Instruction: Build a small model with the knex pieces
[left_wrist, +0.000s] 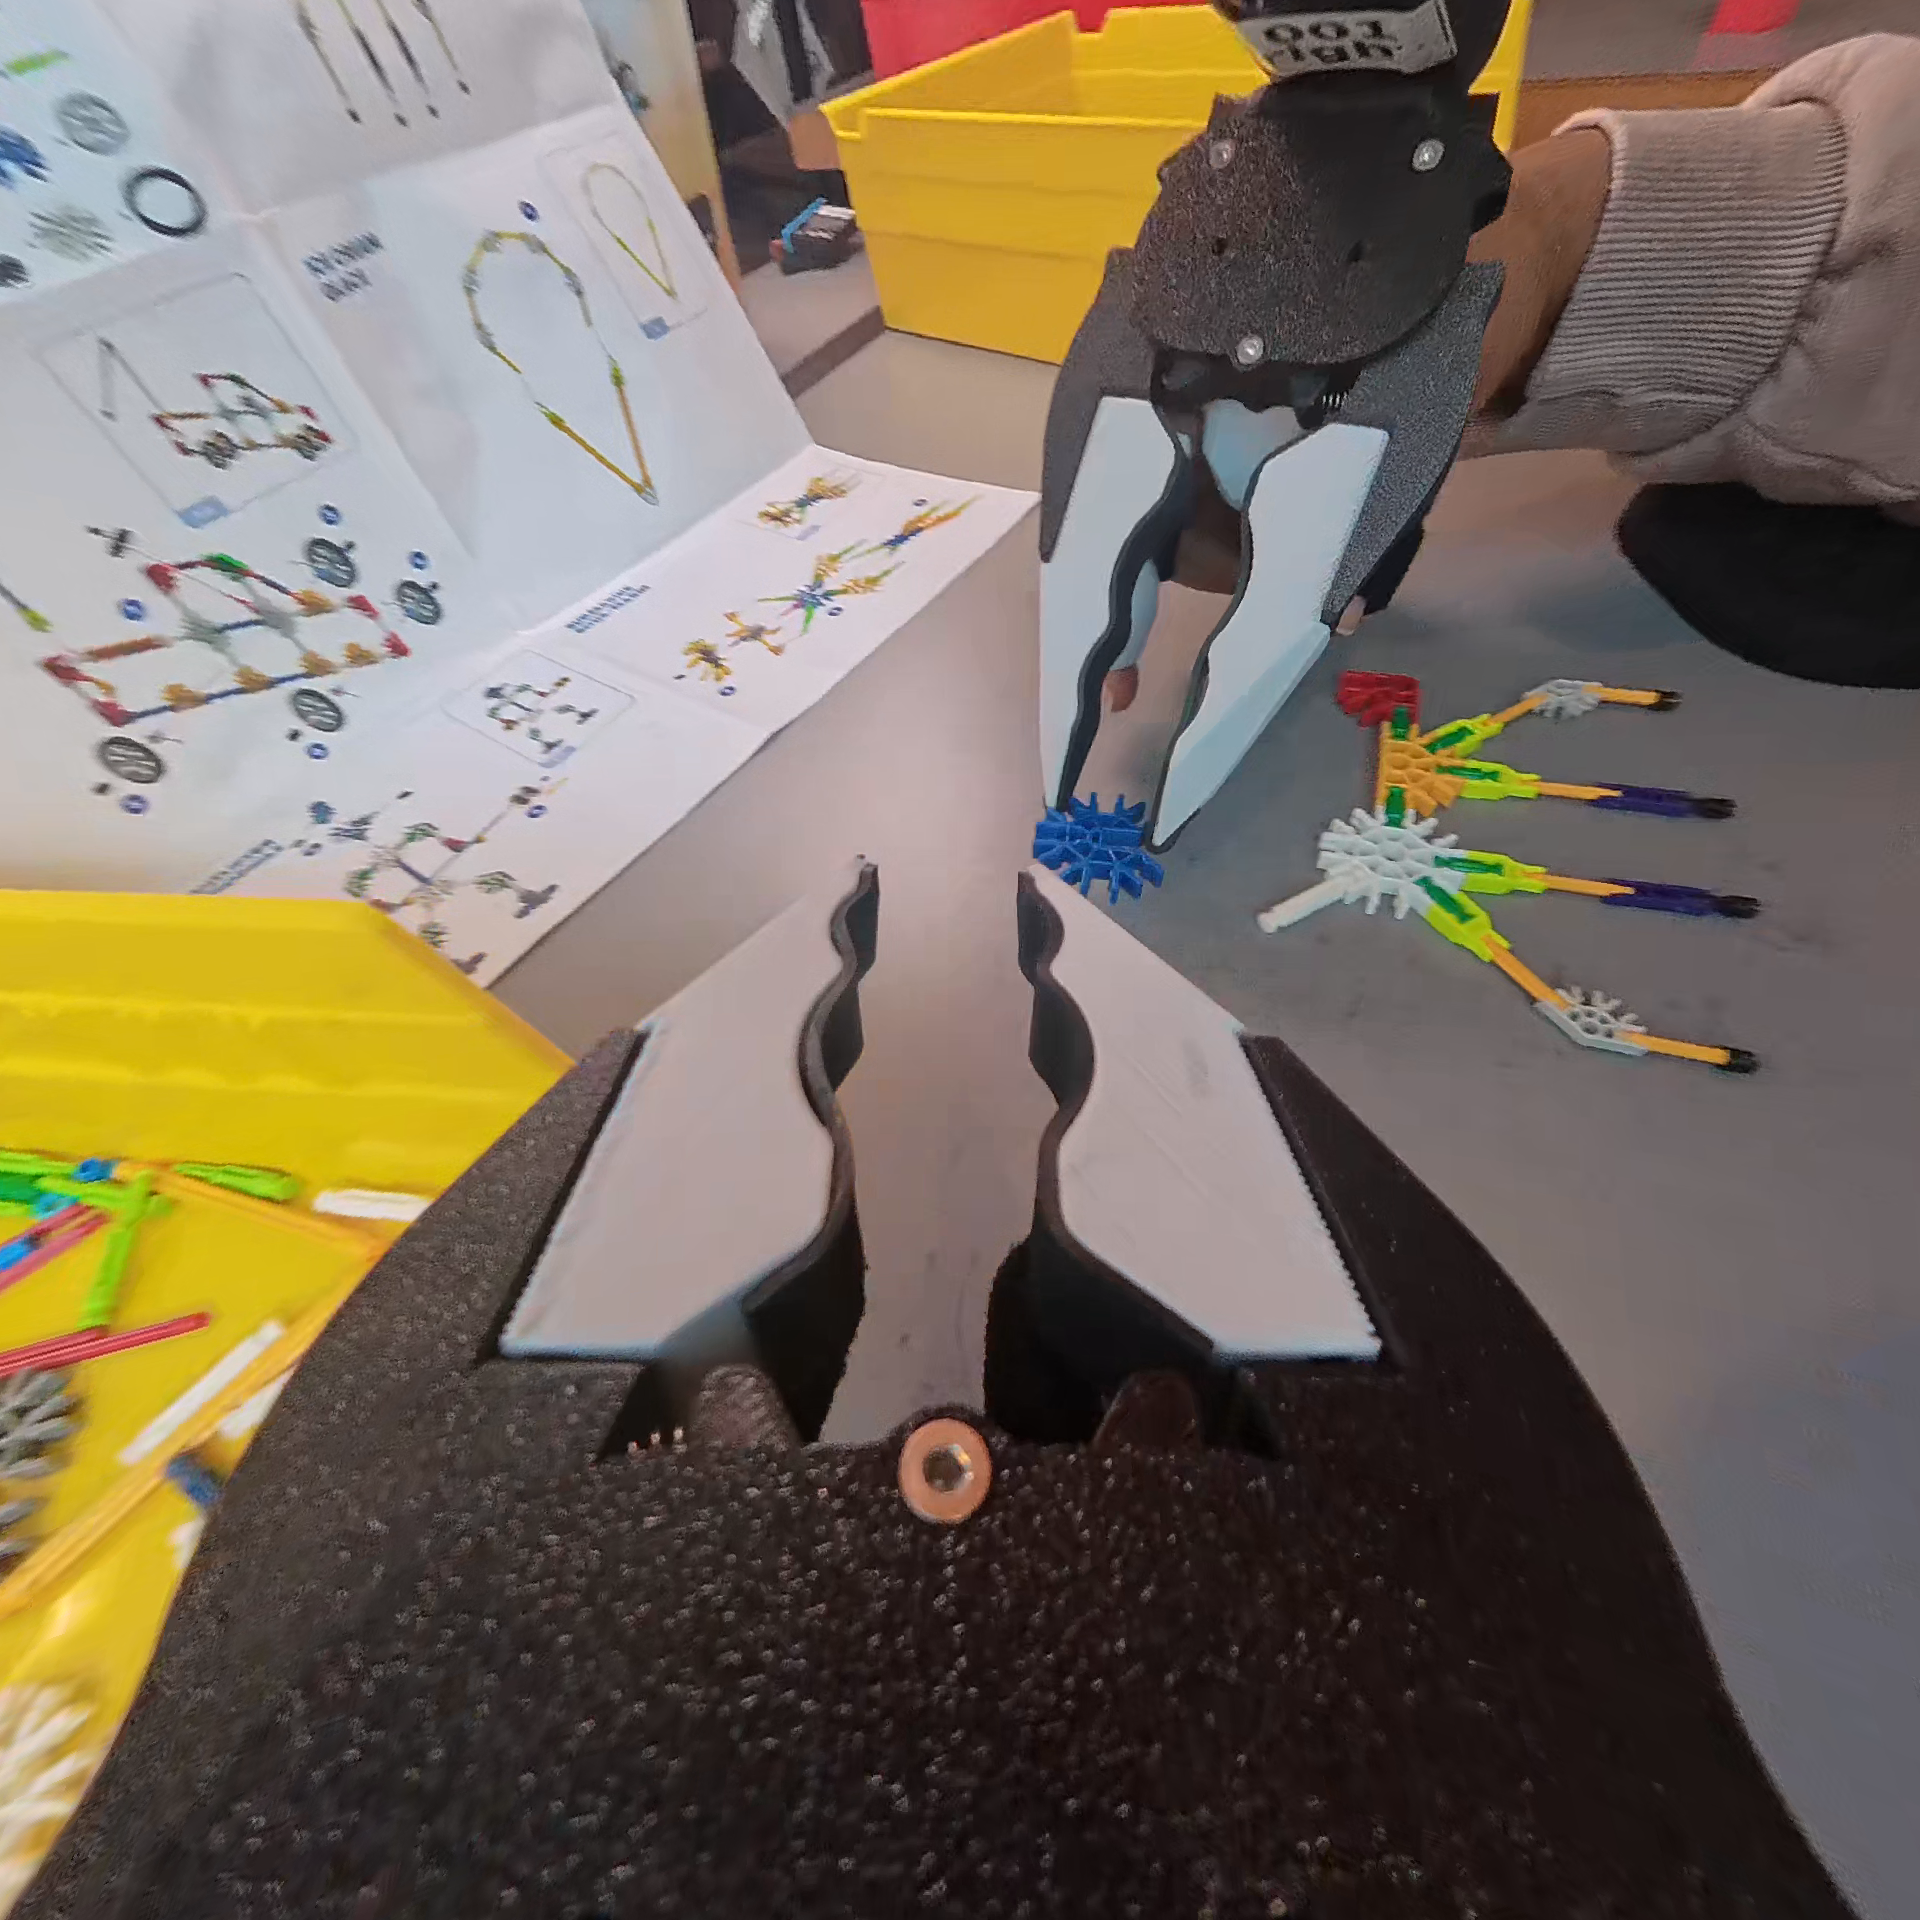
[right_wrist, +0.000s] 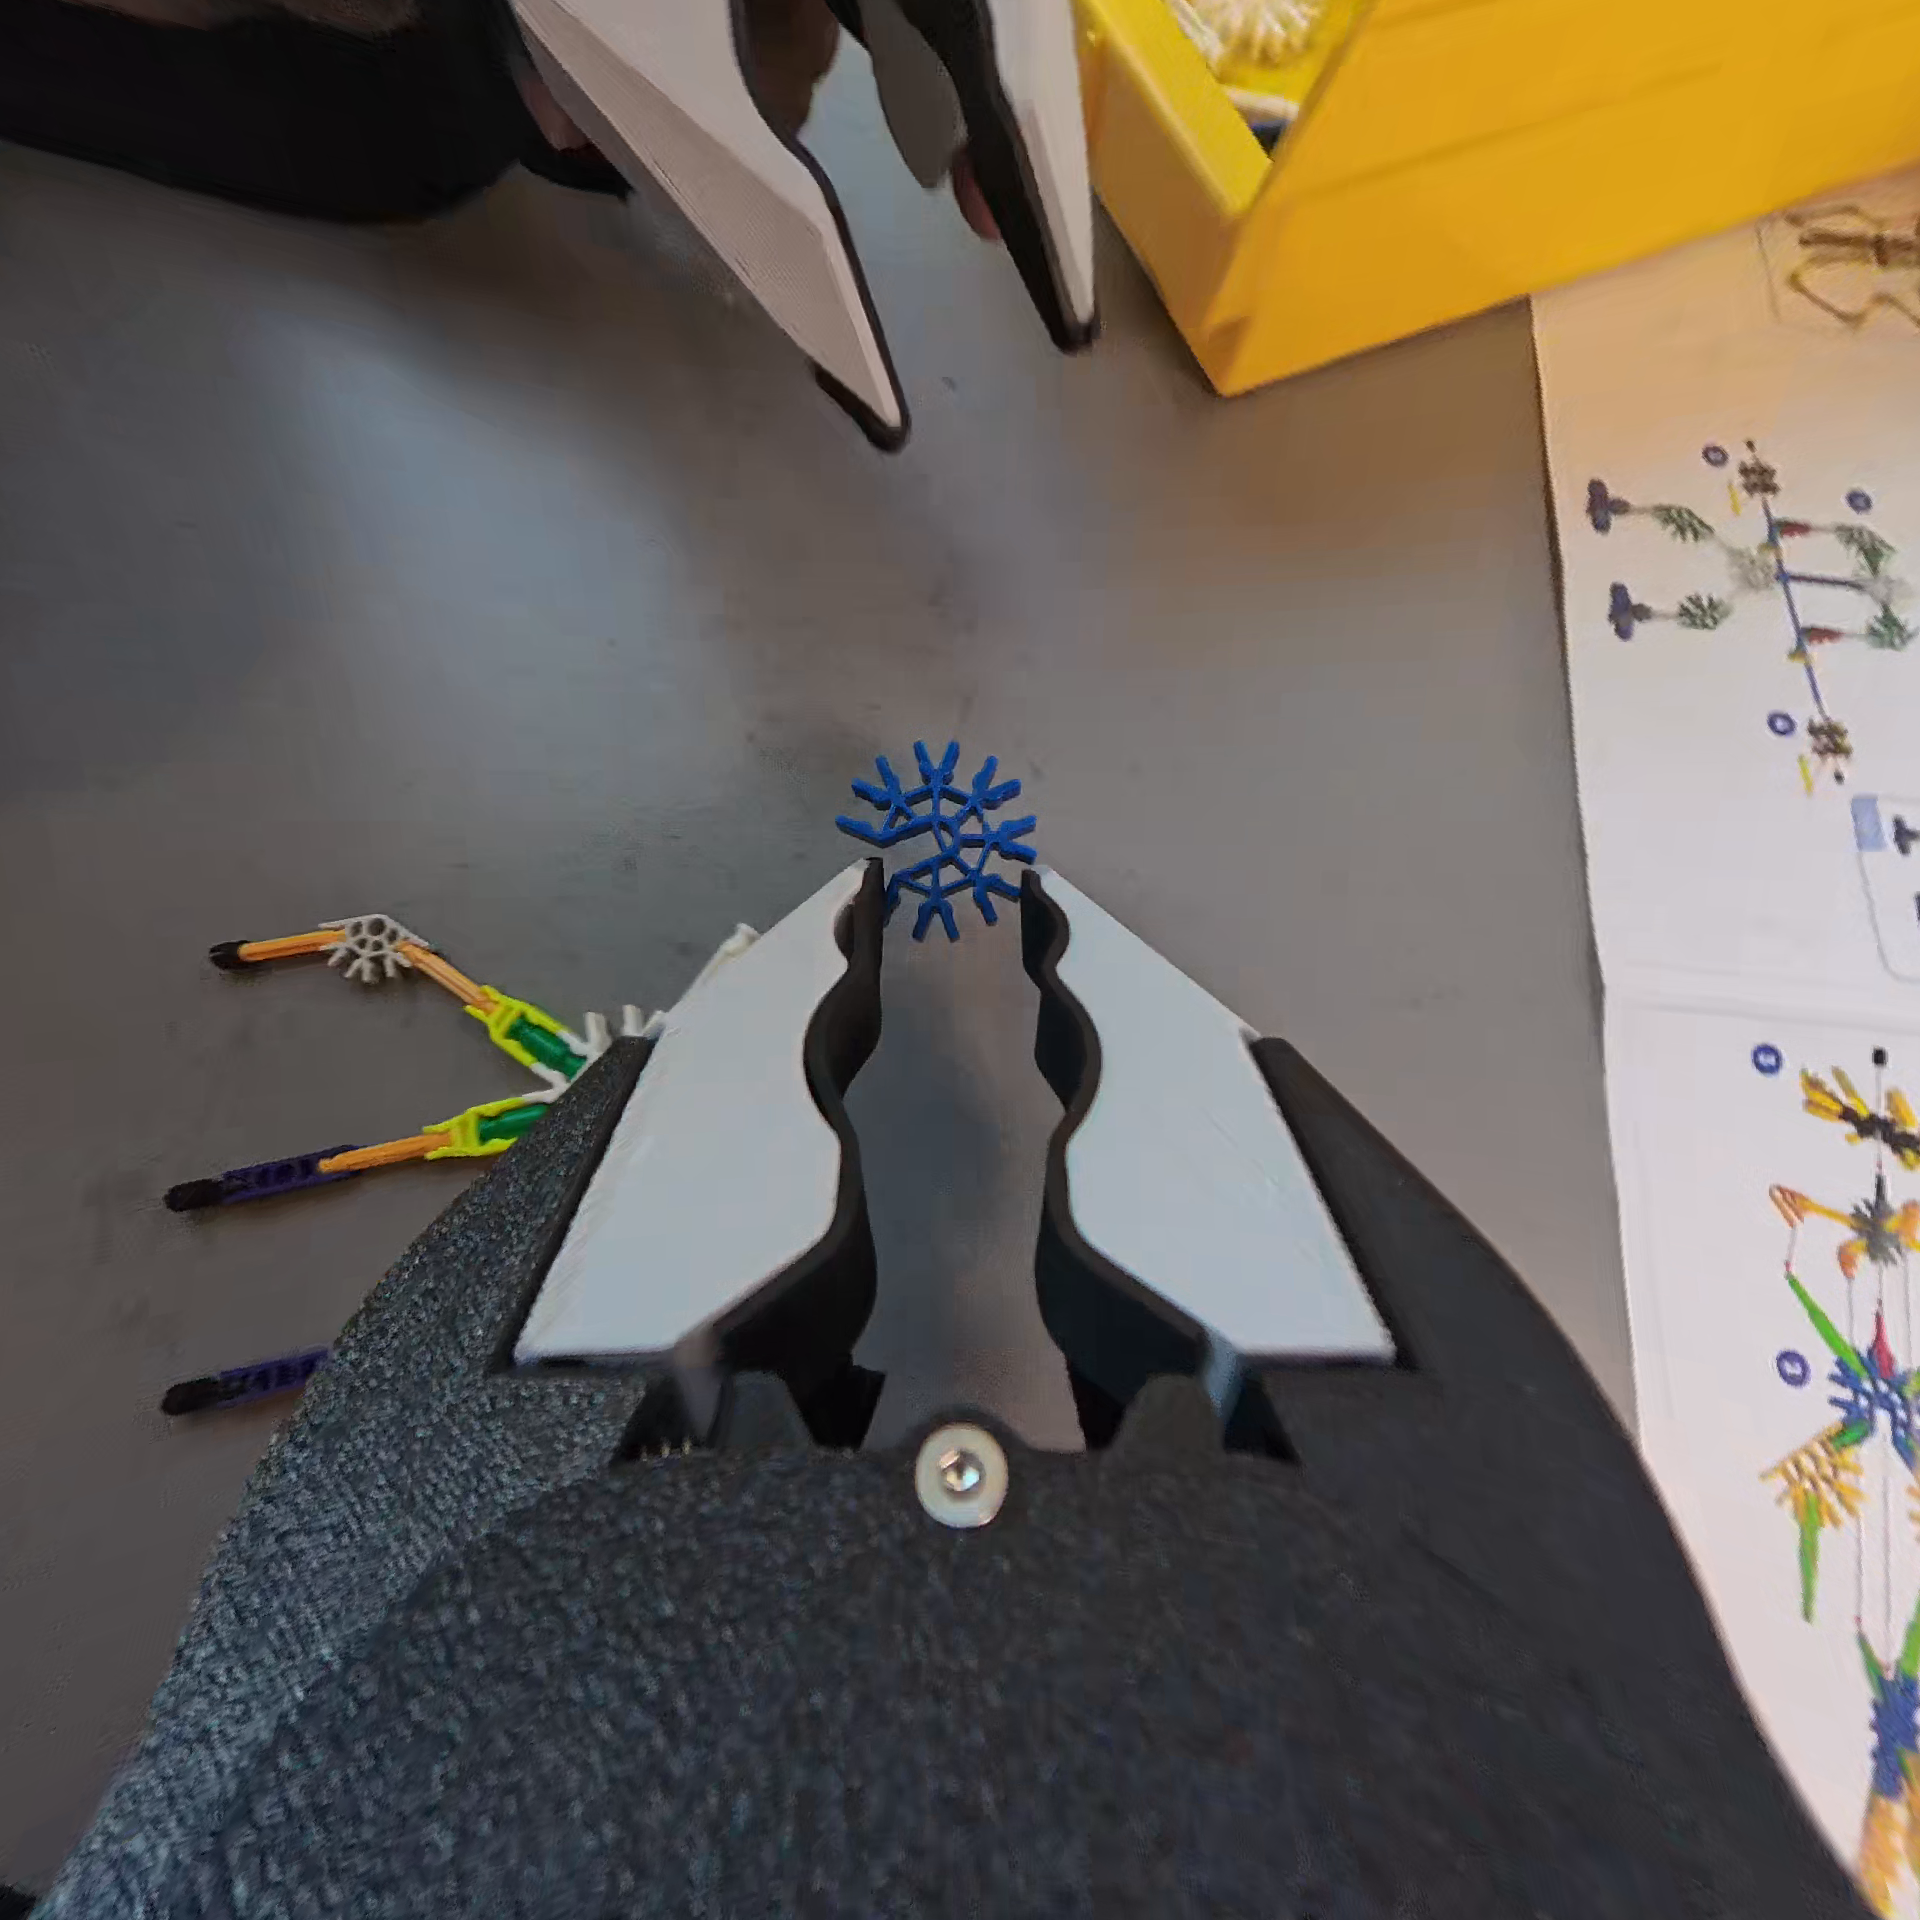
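Right wrist view: your right hand-held gripper (right_wrist: 951, 883) stands tips-down on the grey counter (right_wrist: 520, 623), fingers spread, straddling the near rim of the blue snowflake connector (right_wrist: 940, 836). Both tips lie at or against the piece; it lies flat, so I judge it bracketed, not lifted. Pinch not confirmed.

Left wrist view: your left hand-held gripper (left_wrist: 945, 883) hovers just short of the same connector (left_wrist: 1101, 844), fingers spread, holding nothing.

Surroundings: the rod-and-connector assembly (left_wrist: 1455, 821) lies flat just beside the connector on the right-gripper side, clear of both tips. A yellow bin (left_wrist: 208, 1039) with loose parts sits close by the left gripper; a second yellow bin (left_wrist: 1039, 187) stands at the far edge. The instruction sheet (left_wrist: 416, 416) bounds the other side.

Open room: bare counter between the two grippers and around the connector toward the sheet.
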